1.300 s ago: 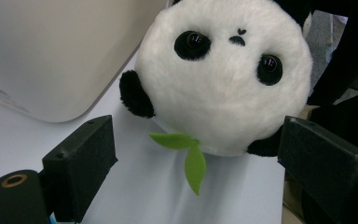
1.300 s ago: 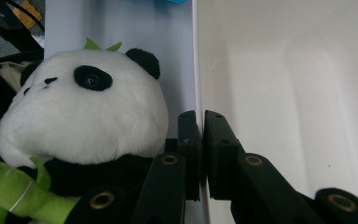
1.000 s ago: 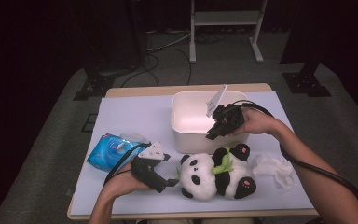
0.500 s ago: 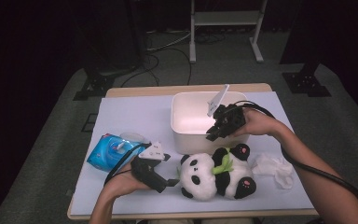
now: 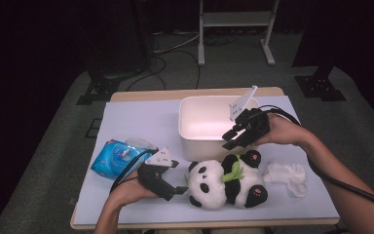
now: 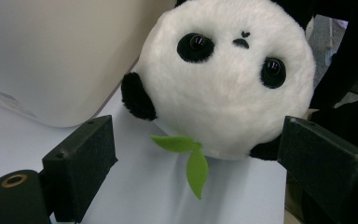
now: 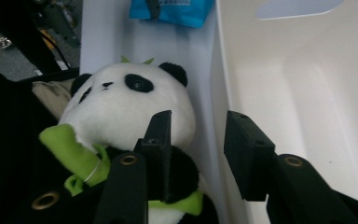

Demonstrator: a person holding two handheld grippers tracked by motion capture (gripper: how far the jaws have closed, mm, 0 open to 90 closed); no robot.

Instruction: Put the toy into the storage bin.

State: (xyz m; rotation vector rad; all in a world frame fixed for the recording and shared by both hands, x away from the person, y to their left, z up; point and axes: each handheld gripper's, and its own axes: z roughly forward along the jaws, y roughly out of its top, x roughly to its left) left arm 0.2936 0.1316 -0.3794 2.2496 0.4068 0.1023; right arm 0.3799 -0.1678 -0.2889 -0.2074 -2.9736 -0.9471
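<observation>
A black-and-white panda plush (image 5: 224, 183) with a green leaf lies on the pale mat in front of a white bin (image 5: 190, 146). My left gripper (image 5: 175, 176) rests on the mat at the panda's head, open. In the left gripper view the head (image 6: 228, 79) sits ahead of the wide-apart jaws of that gripper (image 6: 200, 172), untouched. My right gripper (image 5: 233, 138) hovers over the bin's near wall, above the panda's body. Its jaws have just been opening. In the right gripper view this gripper (image 7: 200, 140) straddles the bin's rim (image 7: 214, 93) without pressing on it, the panda (image 7: 121, 116) to one side.
A blue wipes packet (image 5: 114, 158) lies left of the bin, close behind my left hand. A crumpled white cloth (image 5: 287, 175) lies right of the panda. The bin's inside (image 5: 204, 119) looks bare. Table edges run close at the front and left.
The right gripper has shifted slightly toward the bin's near wall and its jaws have parted. The left gripper and the panda have stayed still.
</observation>
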